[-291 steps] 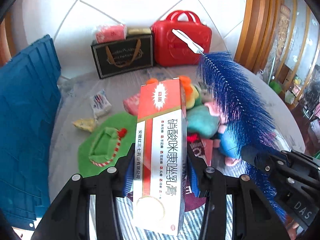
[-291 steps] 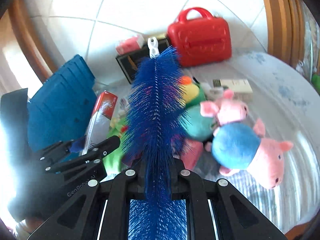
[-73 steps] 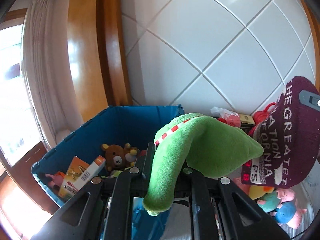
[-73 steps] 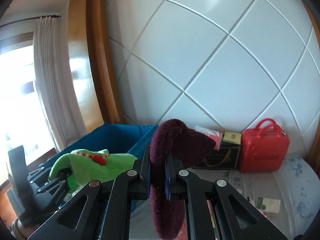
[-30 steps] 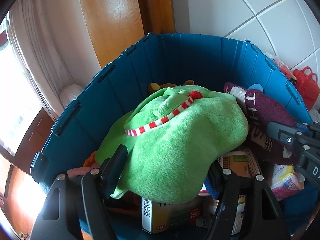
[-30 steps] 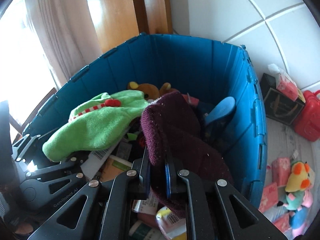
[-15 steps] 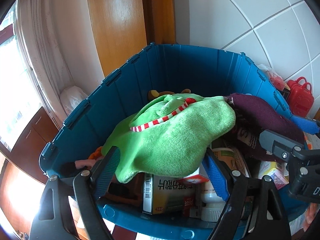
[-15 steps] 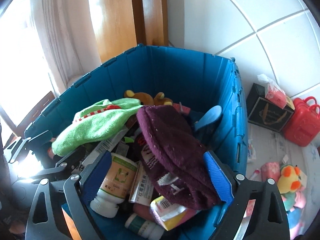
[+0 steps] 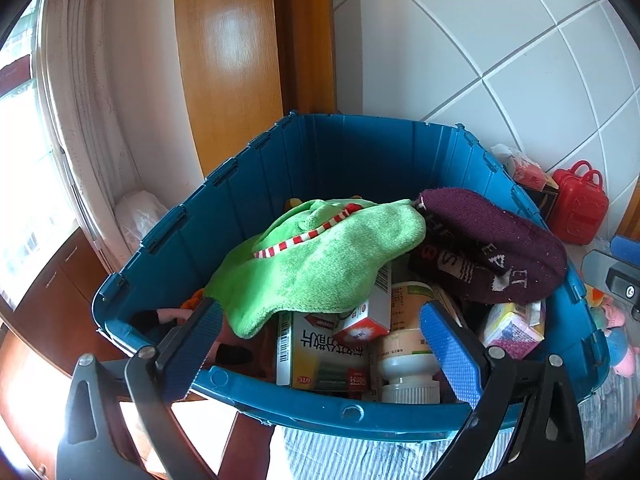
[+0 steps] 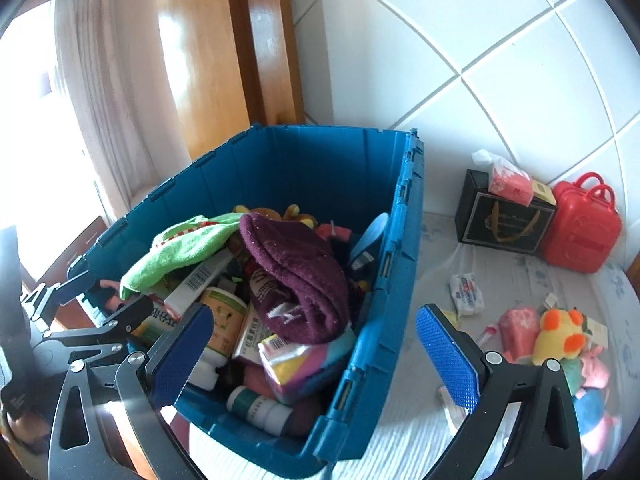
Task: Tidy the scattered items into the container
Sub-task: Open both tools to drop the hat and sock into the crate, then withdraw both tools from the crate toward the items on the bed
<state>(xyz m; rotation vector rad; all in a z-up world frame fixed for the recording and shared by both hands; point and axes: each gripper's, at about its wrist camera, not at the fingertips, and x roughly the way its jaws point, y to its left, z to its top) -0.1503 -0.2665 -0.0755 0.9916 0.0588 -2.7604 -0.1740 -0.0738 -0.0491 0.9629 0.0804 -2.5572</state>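
White tiled wall with diagonal grout lines behind the scene. Wooden door frame, glossy, at the wall's left edge; white curtain left of it, backlit by a bright window. Red plastic case with twin handles stands against the wall. Black gift box with gold ribbon touches its left side. Surface underneath: pale striped bed cover.
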